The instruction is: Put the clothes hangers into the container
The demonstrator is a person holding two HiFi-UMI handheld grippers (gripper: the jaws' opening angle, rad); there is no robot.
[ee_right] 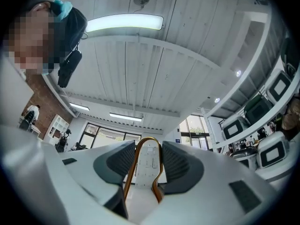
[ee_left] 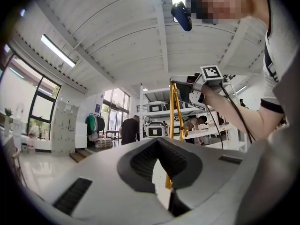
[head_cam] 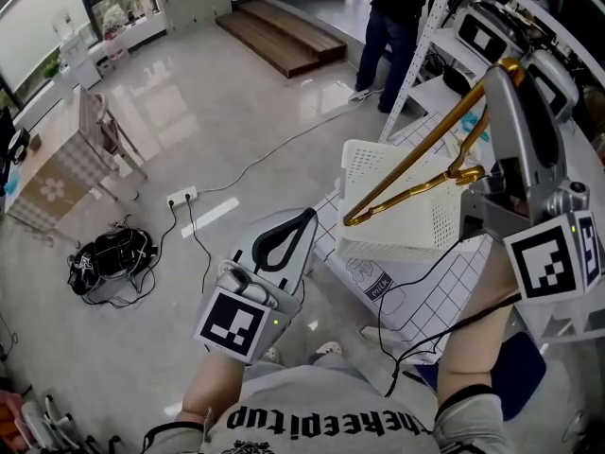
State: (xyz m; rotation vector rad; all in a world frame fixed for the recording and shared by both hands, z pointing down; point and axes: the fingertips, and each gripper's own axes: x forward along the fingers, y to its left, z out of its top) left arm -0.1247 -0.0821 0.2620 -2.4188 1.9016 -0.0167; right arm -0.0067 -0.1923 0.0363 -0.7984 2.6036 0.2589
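Observation:
A gold clothes hanger (head_cam: pixel 416 164) slants from upper right down to lower left, its low end over the white perforated container (head_cam: pixel 402 218). My right gripper (head_cam: pixel 504 74) is shut on the hanger's hook at the top right. In the right gripper view the gold hook (ee_right: pixel 131 168) loops between the two pads of the right gripper (ee_right: pixel 147 146). My left gripper (head_cam: pixel 301 218) hovers left of the container, its fingertips together with nothing in them. From the left gripper (ee_left: pixel 158 142) the hanger (ee_left: pixel 175 111) shows farther off, hanging from the right gripper.
The container sits on a table with a grid-pattern cloth (head_cam: pixel 416 296). A metal shelving rack (head_cam: pixel 444 45) rises at the right, and a person (head_cam: pixel 397 17) stands by it. A power strip (head_cam: pixel 181 197), cables and a black bag (head_cam: pixel 109 253) lie on the floor.

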